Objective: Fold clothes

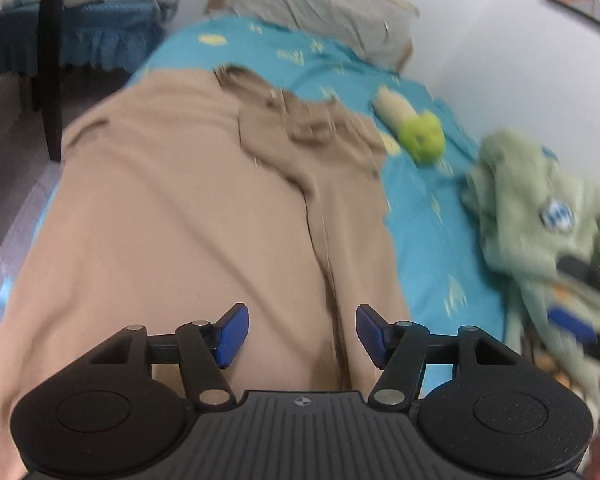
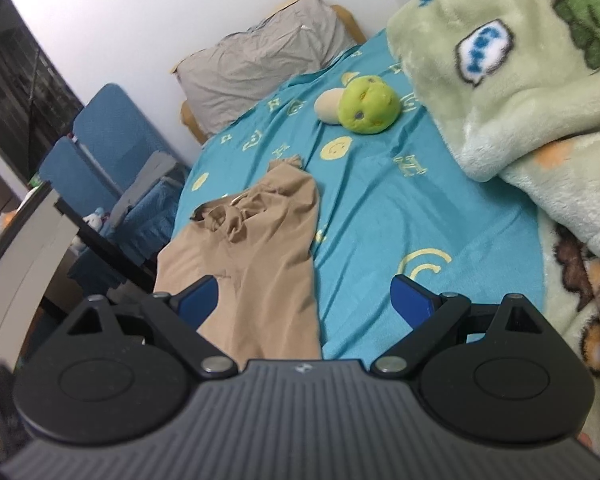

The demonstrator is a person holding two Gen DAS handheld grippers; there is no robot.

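The tan garment [image 1: 188,216] lies spread flat on the bed, over the teal sheet [image 1: 432,216], with its bunched waistband end pointing toward the grey pillow [image 1: 324,4] at the head of the bed. In the left wrist view the garment fills most of the frame and a lengthwise crease runs down its middle. The left gripper [image 1: 302,334] hovers over the near end of the garment with its jaws partly apart; nothing sits between the blue pads [image 1: 233,334] and they press on no cloth. The right gripper [image 2: 304,304] stands wide open above the garment's right edge, one finger over the tan cloth and the other over bare sheet, gripping nothing. No container appears in either view. A green plush toy [image 2: 366,106] rests on the sheet beyond the garment, apart from it. A pale green fleece blanket [image 2: 512,92] is heaped along the right side of the bed, against the white wall [image 1: 480,40]. A band of bare teal sheet lies between the garment's right edge and the blanket. The garment's left edge lies near the bed's left edge, beyond which a blue chair [image 2: 112,140] stands. The left wrist view is motion-blurred, so fine cloth detail cannot be read.
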